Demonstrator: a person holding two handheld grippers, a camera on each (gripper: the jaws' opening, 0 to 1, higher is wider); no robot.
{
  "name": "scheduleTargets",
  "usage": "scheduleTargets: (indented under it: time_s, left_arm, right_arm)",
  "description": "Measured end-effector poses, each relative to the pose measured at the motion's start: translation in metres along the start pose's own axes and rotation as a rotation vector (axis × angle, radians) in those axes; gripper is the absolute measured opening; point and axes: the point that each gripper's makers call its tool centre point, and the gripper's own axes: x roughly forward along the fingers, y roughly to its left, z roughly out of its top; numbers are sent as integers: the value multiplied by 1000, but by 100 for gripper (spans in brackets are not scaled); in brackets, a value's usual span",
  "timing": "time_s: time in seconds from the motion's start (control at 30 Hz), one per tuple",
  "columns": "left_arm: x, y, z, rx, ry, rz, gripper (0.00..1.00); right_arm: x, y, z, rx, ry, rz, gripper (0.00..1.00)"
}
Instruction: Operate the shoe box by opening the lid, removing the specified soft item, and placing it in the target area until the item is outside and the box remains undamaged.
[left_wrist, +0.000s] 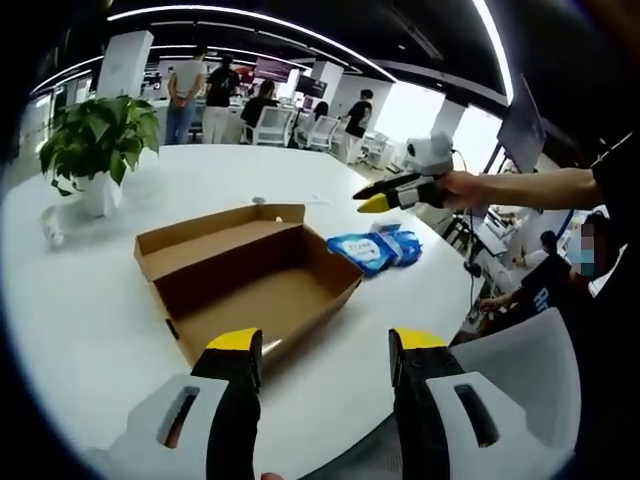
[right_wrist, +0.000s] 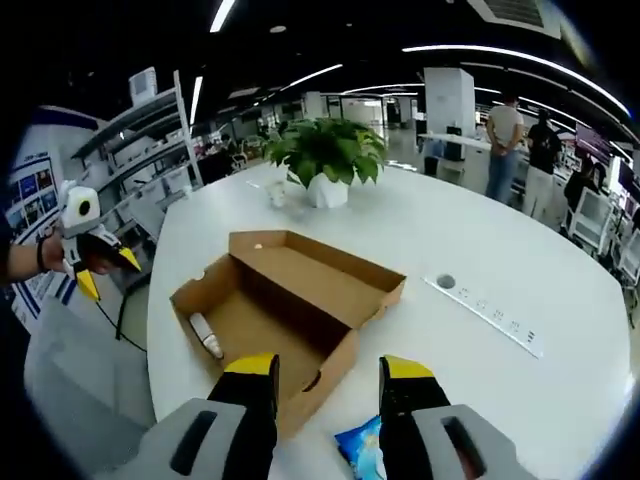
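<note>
— So, what sits around the shoe box?

— Well, a potted plant stands near the far curved edge of the white tabletop, well apart from the box. A small white object lies just beside the pot. In the right gripper view a strip of sockets is set flush into the tabletop beyond the box, with a round port at its end.

— And the soft item?

— A blue soft pack lies on the tabletop just beside the box, outside it. The box itself is open, its lid folded back flat. In the right gripper view a small white tube rests inside against one wall.

— Anything in the way?

— Nothing lies between the grippers and the box.

— The grippers?

— The left gripper hovers at the near edge, jaws apart, holding nothing. The right gripper hovers over the box corner and the pack, jaws also spread and empty. In the left gripper view its yellow tips look nearly together, above the pack.

— The room?

— An open office: ceiling light strips, white pillars, shelving, chairs, and people standing at the back.
</note>
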Motion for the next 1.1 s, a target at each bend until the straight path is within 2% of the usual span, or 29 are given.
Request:
scheduleTargets:
  time_s: [0.07,0.23,0.5,0.67,0.8,1.1]
  left_arm:
    - [-2,3,-1,-3,0,3,52]
    - [-6,9,0,-4,1,6,52]
    - [-8,26,-1,-12,1,12,52]
    - [-8,36,-2,-17,1,13,52]
    - [-7,43,-3,-19,7,13,51]
    - [-3,50,-1,-16,9,1,51]
  right_arm:
    - [8,15,3,5,-13,28,37]
    - [28,62,5,-57,-2,108,37]
    - [50,117,4,-106,-2,192,38]
    - [54,137,3,-158,-6,201,39]
    - [54,150,-1,-156,-13,217,39]
    - [55,154,-13,-116,-21,201,39]
